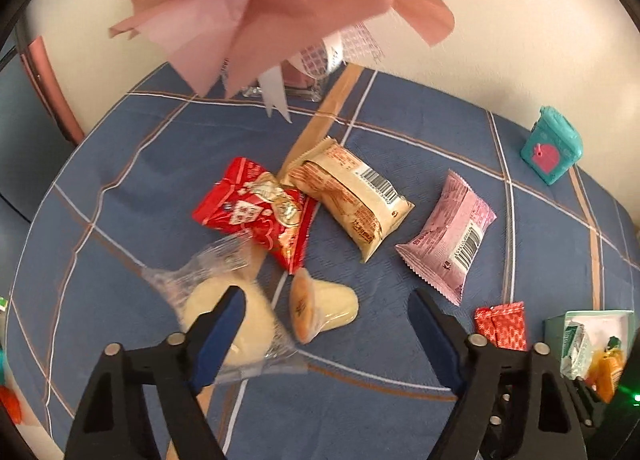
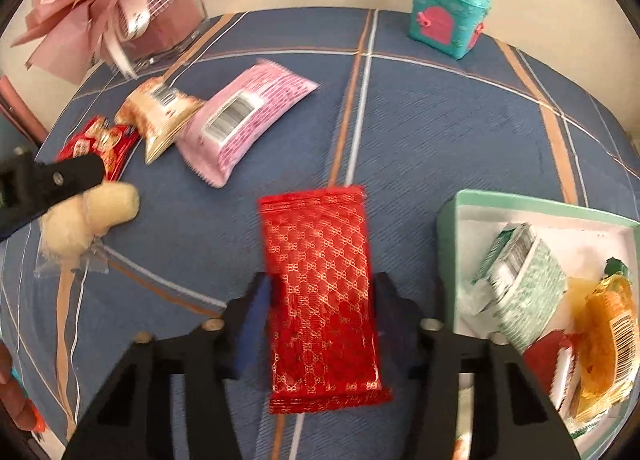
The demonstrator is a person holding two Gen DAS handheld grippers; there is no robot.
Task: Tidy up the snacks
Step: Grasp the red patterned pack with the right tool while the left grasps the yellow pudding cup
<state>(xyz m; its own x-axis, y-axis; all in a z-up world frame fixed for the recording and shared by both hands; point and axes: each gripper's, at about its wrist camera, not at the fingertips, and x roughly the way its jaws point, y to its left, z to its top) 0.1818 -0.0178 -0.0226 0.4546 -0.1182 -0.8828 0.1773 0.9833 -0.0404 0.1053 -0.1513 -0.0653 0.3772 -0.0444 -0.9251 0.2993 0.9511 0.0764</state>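
Your right tool [image 2: 320, 296] is nearest, and its two fingers sit on either side of the red gold-patterned packet [image 2: 320, 292]; they look pressed against the packet's sides, so I judge you are pinching it. That packet seems lifted or just coming up off the blue checked surface [image 2: 440, 120], though I cannot tell for sure. You look to be in the middle of moving snacks one by one into the green box [image 2: 448, 228], which sits just to the right of the right tool. It already has a green-and-white packet [image 2: 520, 280] and an orange packet [image 2: 604, 332] inside. Your next move should be to carry the red packet to the right, over the box wall, and let go above a bare spot. Keep it high so it does not bump the rim. Your left tool [image 1: 326, 320] is spread wide open and holds nothing. Below it lie a pale round cake in clear wrap [image 1: 228, 316], partly under the left finger, and a small jelly cup [image 1: 320, 308] between the fingers. Farther out wait the pink packet [image 1: 448, 236], the tan packet [image 1: 352, 200] and the red picture packet [image 1: 256, 212], which touches the tan one.
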